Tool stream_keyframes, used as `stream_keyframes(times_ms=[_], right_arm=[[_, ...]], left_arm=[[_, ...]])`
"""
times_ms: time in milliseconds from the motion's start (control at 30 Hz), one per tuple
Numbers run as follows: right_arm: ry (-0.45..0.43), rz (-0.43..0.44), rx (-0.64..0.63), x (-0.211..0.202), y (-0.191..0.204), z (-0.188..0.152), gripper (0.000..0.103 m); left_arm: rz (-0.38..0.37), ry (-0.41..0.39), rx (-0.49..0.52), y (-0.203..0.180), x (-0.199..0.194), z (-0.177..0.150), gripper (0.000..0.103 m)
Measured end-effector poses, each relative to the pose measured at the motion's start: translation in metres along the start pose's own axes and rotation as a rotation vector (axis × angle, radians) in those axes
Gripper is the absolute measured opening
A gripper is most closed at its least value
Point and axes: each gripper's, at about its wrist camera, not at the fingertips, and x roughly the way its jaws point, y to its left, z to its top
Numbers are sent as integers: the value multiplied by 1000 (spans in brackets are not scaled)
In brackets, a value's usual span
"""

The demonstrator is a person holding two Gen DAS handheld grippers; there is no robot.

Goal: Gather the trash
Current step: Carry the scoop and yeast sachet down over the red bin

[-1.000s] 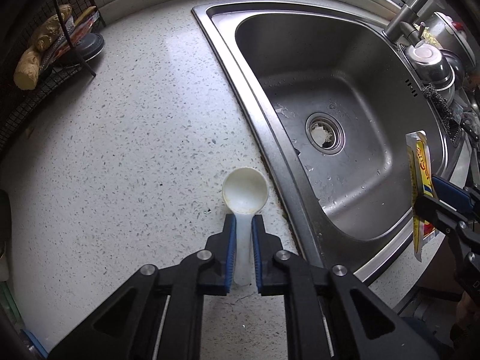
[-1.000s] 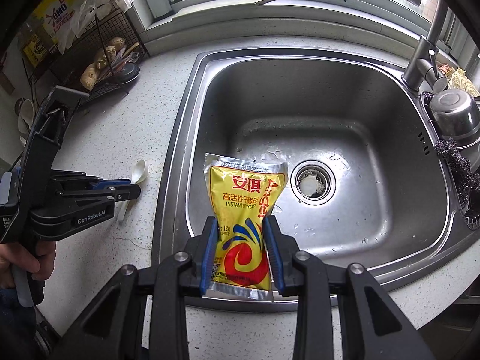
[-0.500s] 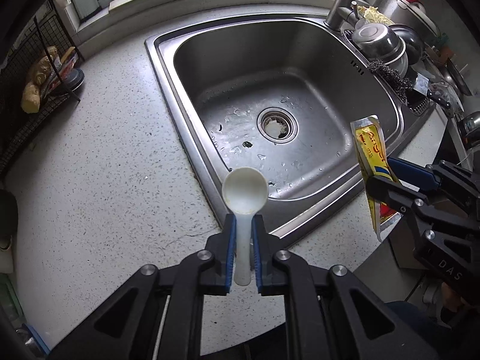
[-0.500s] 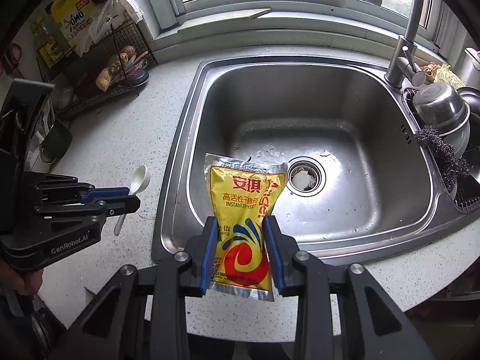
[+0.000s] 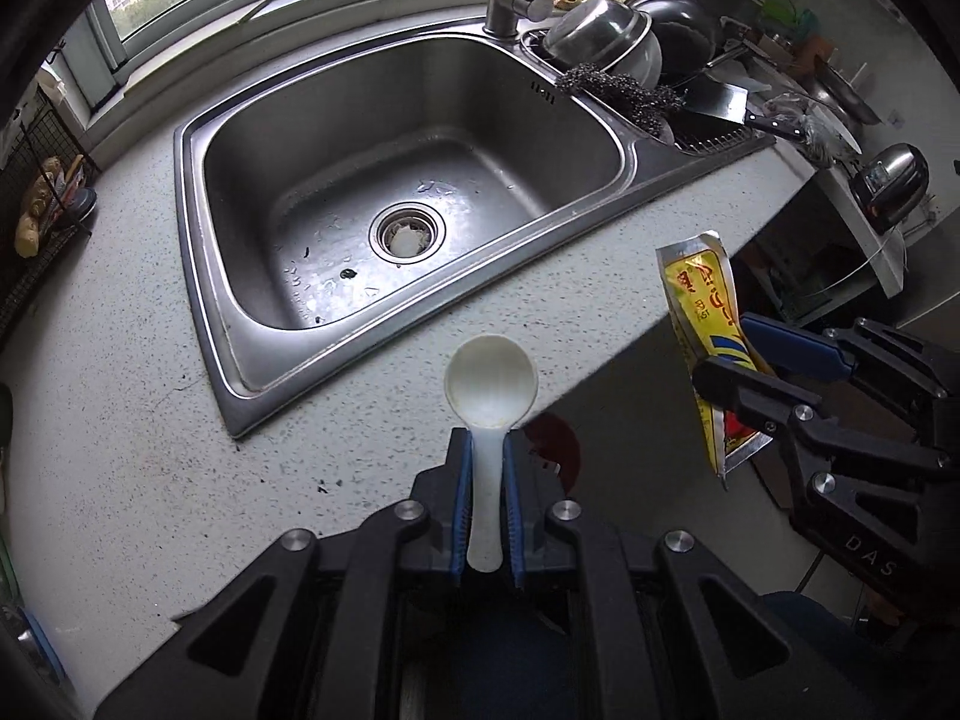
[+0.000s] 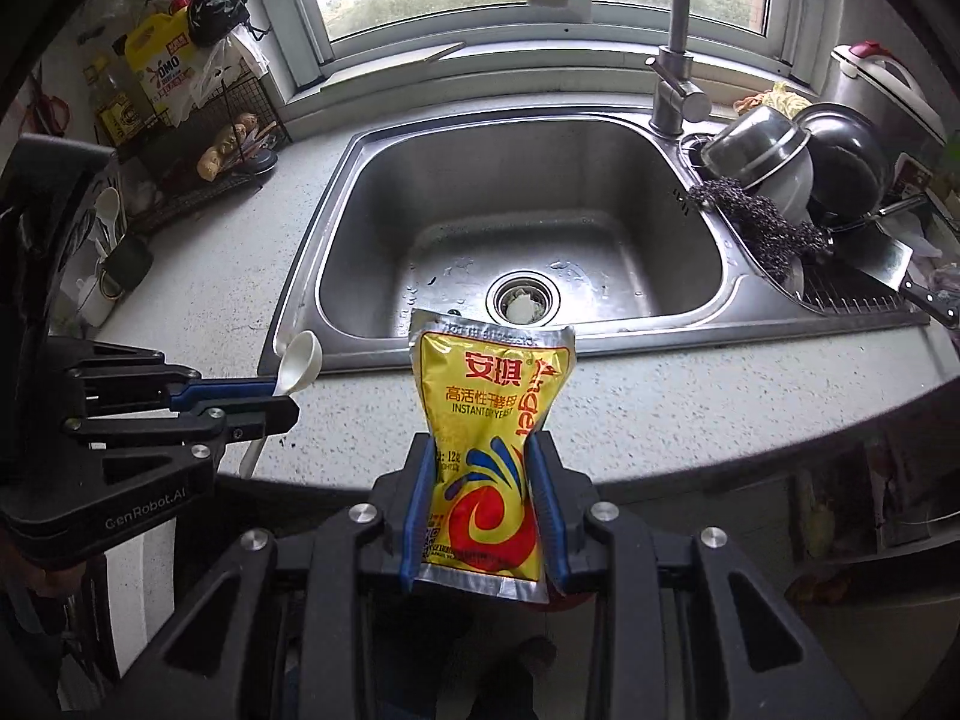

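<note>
While both hands were loaded, the step I had in hand was just the carry to wherever the trash goes. No bin showed in either view, so I couldn't tell where the drop would be. The left gripper [image 5: 485, 468] was clamped on the handle of the white spoon [image 5: 490, 375], bowl sticking out forward, hanging over the front edge of the counter [image 5: 150, 420]. The right gripper [image 6: 483, 480] was squeezed on the lower half of the yellow packet [image 6: 492, 414], which stood upright between the pads, also out past the counter edge and well clear of the sink [image 6: 336, 252].

My take on doing it well: hold both grips steady until each piece is right over the bin. The packet looked soft and crinkly, pinched in at the waist, so I figured it could slide if I swung it fast. The spoon was held by a thin handle and could pivot. I'd have kept the two grippers apart and let go one at a time, low.
</note>
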Motion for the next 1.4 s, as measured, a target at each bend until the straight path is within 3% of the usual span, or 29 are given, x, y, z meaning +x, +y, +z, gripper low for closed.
stream_keyframes(times_ms=[267, 567, 833, 1400], right_arm=[[9, -17, 33, -24, -32, -53, 29], [71, 2, 101, -4, -63, -102, 30], [164, -24, 167, 57, -83, -137, 30], [193, -8, 199, 221, -133, -211, 30]], left_arm=[[-13, 42, 43, -74, 24, -26, 10], [-56, 109, 65, -109, 85, -40, 10], [-59, 181, 70, -109, 167, -55, 10], [-80, 245, 100, -99, 357, -83, 10]])
